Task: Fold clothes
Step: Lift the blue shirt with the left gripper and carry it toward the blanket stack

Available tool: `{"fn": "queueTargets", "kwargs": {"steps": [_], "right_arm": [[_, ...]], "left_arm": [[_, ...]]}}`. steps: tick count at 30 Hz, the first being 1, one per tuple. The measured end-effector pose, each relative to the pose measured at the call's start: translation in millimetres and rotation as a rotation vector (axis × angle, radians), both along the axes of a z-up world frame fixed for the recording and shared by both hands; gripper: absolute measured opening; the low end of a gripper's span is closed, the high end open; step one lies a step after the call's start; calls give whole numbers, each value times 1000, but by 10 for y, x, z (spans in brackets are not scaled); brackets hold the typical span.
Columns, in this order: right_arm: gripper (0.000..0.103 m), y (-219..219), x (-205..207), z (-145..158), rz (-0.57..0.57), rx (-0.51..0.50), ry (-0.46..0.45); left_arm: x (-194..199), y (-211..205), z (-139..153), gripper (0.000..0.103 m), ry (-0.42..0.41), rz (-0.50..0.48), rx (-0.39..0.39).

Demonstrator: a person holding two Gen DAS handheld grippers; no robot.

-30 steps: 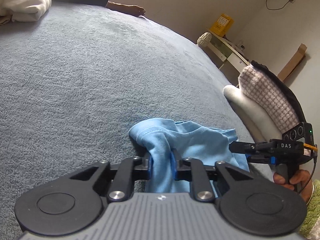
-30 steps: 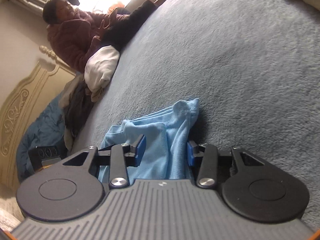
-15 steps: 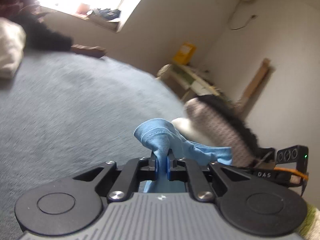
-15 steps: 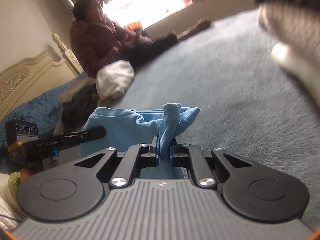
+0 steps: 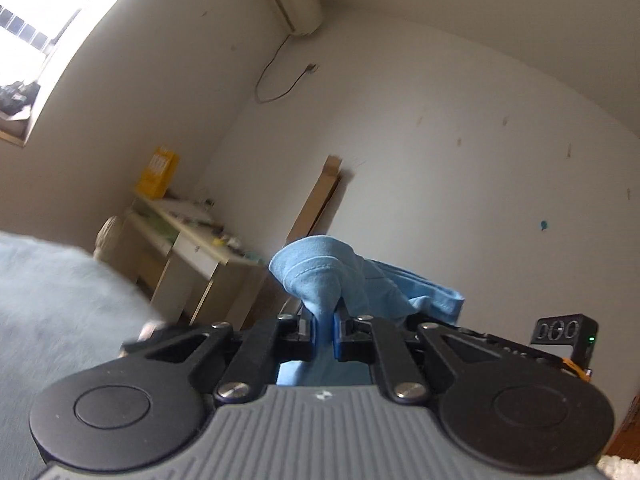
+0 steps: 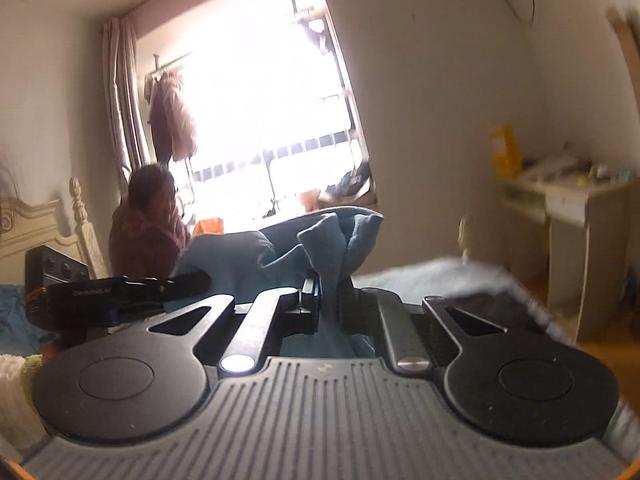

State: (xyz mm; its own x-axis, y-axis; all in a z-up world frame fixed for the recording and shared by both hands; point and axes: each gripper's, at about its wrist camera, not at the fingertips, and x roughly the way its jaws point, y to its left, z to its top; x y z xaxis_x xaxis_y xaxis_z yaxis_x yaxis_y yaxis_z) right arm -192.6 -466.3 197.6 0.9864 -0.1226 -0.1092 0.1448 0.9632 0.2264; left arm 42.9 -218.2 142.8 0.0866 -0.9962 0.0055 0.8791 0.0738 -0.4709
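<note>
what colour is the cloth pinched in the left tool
Light blue garment; clearest in the left wrist view.

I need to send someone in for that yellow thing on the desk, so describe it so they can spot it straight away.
Look at the wall with the bright window, then along to the pale desk in the corner beyond the bed. At the desk's window end stands a yellow box, upright against the wall. It is the only bright yellow, tall thing there; the rest is low clutter.

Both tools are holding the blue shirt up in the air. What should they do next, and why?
Probably pull the two tools a little apart. The left tool and right tool each pinch a bunched corner of the blue shirt, and the cloth between them looks crumpled. Spreading it should help it hang flat for folding.
</note>
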Motion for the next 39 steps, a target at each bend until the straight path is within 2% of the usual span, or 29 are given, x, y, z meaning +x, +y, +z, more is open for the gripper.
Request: {"fn": "queueTargets", "kwargs": {"steps": [3,6,9,16,25,28,31,35,39], "right_arm": [[7,-370,-17,388,-29,-45,-28],[7,-775,-19,595,-60,-61,-10],[7,-1160,-53,629,-75,-36,-10],[7,-1627,-155,566,-88,-28,-45],[7,-2039,-59,520,-28,16,-51],[7,-2184,48,421,10,45,-29],[7,-2332,280,195,38,89,14],[7,-2479,753,-275,52,153,80],[7,-2601,1209,-620,79,207,107]], "left_arm": [[91,-414,187,8,57,-33,-27],[145,-764,234,8,118,-70,-43],[86,-1013,218,8,111,-102,-53],[-47,-1481,203,8,133,-190,-58],[89,-1798,33,8,275,-239,-72],[139,-1850,-61,8,308,-233,-50],[294,-1932,-272,8,376,-193,1],[640,-2078,-609,8,450,-83,85],[982,-2113,-862,8,465,44,136]]}}
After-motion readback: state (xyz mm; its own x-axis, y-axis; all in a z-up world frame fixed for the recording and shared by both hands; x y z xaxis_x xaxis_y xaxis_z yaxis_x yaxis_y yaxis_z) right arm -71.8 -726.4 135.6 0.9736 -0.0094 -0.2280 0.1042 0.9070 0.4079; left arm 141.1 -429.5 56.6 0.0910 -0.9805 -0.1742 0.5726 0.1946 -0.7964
